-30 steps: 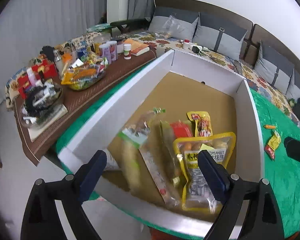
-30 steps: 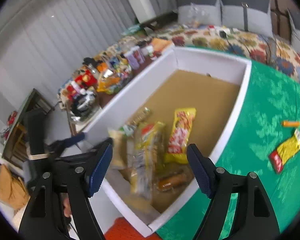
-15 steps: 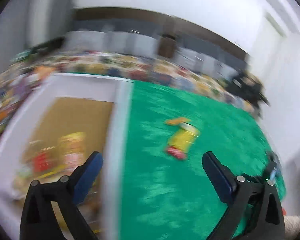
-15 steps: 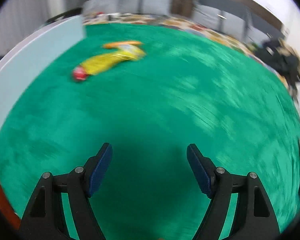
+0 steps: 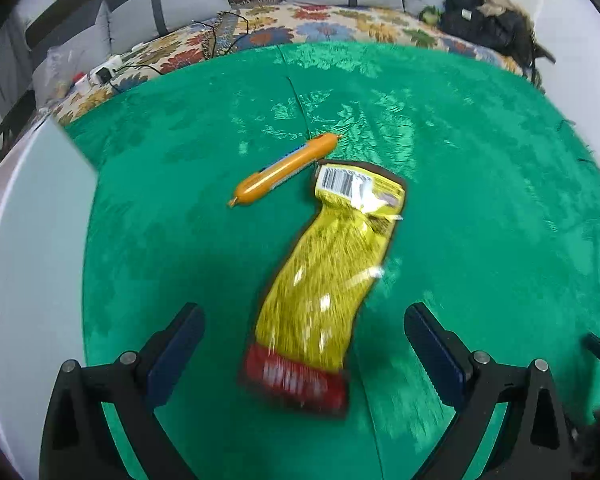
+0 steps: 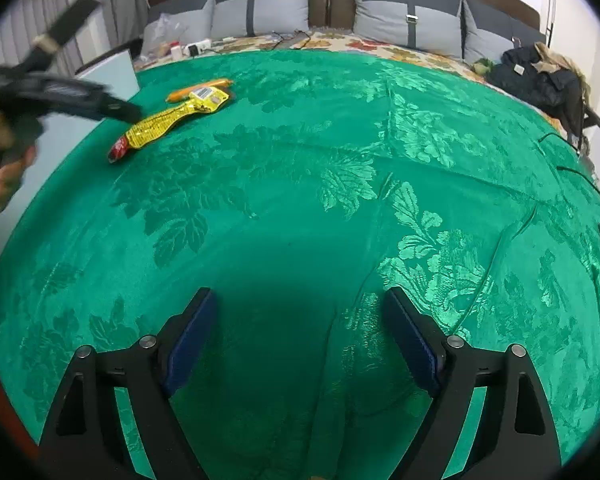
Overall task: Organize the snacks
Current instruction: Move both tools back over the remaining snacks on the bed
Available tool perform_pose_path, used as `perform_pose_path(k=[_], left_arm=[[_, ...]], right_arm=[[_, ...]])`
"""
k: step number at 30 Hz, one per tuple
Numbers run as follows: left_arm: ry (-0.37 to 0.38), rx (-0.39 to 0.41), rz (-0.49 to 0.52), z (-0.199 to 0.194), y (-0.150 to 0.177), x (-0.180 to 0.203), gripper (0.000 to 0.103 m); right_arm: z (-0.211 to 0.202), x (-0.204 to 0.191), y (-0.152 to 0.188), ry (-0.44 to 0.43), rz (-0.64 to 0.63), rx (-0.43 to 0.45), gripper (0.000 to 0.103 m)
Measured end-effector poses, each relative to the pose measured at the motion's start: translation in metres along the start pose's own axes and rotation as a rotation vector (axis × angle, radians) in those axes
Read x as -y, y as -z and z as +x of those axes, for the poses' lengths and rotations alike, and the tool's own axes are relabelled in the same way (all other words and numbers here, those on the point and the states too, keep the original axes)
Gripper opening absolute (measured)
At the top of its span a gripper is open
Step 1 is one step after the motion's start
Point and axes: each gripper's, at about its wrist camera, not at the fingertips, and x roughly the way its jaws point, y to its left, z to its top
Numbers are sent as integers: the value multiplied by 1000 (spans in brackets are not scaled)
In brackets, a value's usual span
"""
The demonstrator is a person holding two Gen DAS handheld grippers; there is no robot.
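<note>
two snacks, yellow packet [image 5: 324,276] and sausage [image 5: 288,168], lie on green cloth [image 5: 480,200].

A lived-in home sitting room. At twelve o'clock a long sofa [image 6: 332,4] with grey cushions [image 6: 260,10] lines the wall, its seat under a floral cover [image 5: 300,28] strewn with cables and a power strip [image 5: 102,74]. A dark jacket [image 6: 540,76] lies heaped at two o'clock. Curtains [image 6: 116,4] hang at eleven o'clock. A green damask cloth [image 6: 340,168] covers the counter.
</note>
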Motion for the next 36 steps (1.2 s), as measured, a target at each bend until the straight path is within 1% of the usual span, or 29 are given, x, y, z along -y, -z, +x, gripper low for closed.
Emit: perform_pose_path(k=[1, 2, 3, 4, 5, 6, 7, 8, 10, 12, 14, 16, 18, 19, 21, 22, 24, 25, 27, 28, 29, 32, 36], left_arm=[[-1, -4, 2, 5, -3, 2, 99], [8, -10, 1, 9, -5, 1, 95], [28, -18, -1, 14, -5, 3, 76], [35, -33, -3, 18, -3, 5, 67], [22, -11, 1, 15, -2, 8, 61], [27, -2, -3, 14, 1, 8, 54], [32, 1, -16, 11, 4, 8, 49], [29, -1, -36, 7, 10, 6, 48], [62, -4, -103, -4, 31, 1, 47], [74, 5, -159, -24, 61, -5, 47], [63, 12, -197, -41, 91, -11, 47], [47, 23, -229, -58, 121, -18, 48], [18, 40, -240, -67, 144, -23, 54], [6, 43, -239, -66, 148, -26, 57], [-6, 50, -242, -61, 155, -29, 68], [-13, 60, -244, -57, 156, -32, 72], [-55, 100, -234, -51, 155, -33, 83], [-79, 110, -224, -47, 154, -32, 86], [-96, 137, -212, -43, 153, -30, 98], [-99, 152, -218, -41, 154, -32, 101], [-102, 159, -226, -40, 153, -33, 103], [-103, 175, -227, -40, 152, -34, 103], [-102, 175, -228, -39, 150, -34, 103]], right_arm=[[0, 0, 0, 0, -2, -1, 90], [0, 0, 1, -1, -2, -1, 90], [0, 0, 1, 0, -2, -1, 90], [0, 0, 1, 0, -3, -1, 90], [0, 0, 1, 1, -3, -1, 90], [0, 0, 1, 1, -3, -1, 90], [0, 0, 1, 1, -3, -1, 90], [1, 0, 1, 1, -3, -1, 90], [1, -1, 1, 1, -3, -1, 90], [1, -1, 1, 2, -3, -1, 90], [1, -1, 1, 3, -4, -1, 90], [1, -1, 1, 3, -4, -1, 90], [2, -1, 1, 3, -4, -1, 90], [1, -1, 1, 3, -4, -1, 90], [1, -1, 1, 2, -4, -1, 90], [1, -1, 1, 2, -4, -1, 90], [2, -1, 1, 3, -4, -1, 90], [2, 0, 1, 2, -3, -1, 90], [1, 0, 1, 3, -4, -1, 90], [1, 0, 1, 3, -3, -2, 90], [2, 0, 1, 3, -2, -1, 90], [2, 1, 1, 9, 1, -2, 90], [2, 2, 1, 18, 2, -5, 92]])
